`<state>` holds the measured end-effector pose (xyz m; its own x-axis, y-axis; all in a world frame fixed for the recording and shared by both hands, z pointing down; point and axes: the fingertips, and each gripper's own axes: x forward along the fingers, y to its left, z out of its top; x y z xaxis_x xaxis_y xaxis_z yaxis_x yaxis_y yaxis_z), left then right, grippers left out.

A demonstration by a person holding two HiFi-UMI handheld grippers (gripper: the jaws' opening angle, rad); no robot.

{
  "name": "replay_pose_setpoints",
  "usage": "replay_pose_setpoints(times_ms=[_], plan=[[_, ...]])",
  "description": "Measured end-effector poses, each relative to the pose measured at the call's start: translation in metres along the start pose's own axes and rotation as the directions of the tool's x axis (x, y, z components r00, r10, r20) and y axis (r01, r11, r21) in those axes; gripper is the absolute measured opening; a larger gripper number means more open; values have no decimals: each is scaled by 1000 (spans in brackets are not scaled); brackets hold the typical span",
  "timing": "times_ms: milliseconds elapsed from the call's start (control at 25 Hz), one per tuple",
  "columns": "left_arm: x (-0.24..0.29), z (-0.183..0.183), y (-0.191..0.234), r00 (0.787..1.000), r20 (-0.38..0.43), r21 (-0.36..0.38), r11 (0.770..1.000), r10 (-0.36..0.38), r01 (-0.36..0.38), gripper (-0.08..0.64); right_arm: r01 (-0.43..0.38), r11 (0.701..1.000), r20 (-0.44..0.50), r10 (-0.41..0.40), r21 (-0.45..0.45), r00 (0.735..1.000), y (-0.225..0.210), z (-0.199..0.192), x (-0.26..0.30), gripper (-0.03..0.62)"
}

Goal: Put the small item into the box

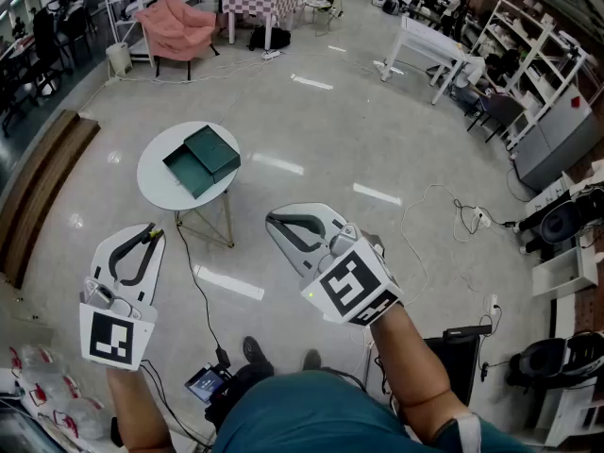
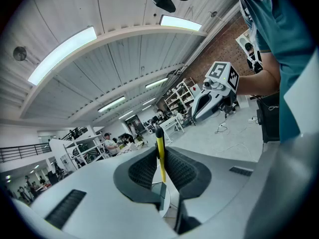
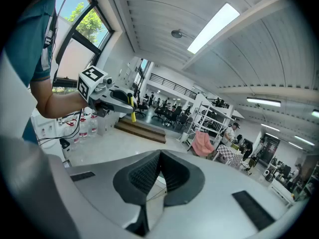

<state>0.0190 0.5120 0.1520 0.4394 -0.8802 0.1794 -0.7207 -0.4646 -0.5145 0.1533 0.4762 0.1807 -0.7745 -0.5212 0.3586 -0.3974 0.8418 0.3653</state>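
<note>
— What is held in the left gripper (image 1: pixel 149 232)?
— A thin yellow item (image 2: pixel 160 158) is pinched between its closed jaws. The right gripper (image 1: pixel 274 220) is closed on nothing.
— And the box?
— The green box (image 1: pixel 203 161) is seen on the round white table (image 1: pixel 151 185), upper left of the head view.

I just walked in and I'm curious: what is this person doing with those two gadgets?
A person stands on an open floor with a two-jaw gripper in each hand. The left gripper has its jaws closed on a thin yellow stick with a dark tip. The right gripper is shut with nothing in it. Ahead of them, a green box sits open on a small round white table, well apart from both grippers. The stick is not yet in the box.
</note>
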Motion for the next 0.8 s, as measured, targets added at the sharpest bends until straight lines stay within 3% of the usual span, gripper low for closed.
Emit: replay_pose_setpoints(times_ms=[440,800], plan=[[14,2,0,1000,5,-11,1000,-26,26,60,6,1000,-15,-5,20,1000,-9,-5,1,38],[32,-17,19,999,3,-14,999,-51,51,61,5,998,-11,-4,67,1000,-19,-5,29,40]])
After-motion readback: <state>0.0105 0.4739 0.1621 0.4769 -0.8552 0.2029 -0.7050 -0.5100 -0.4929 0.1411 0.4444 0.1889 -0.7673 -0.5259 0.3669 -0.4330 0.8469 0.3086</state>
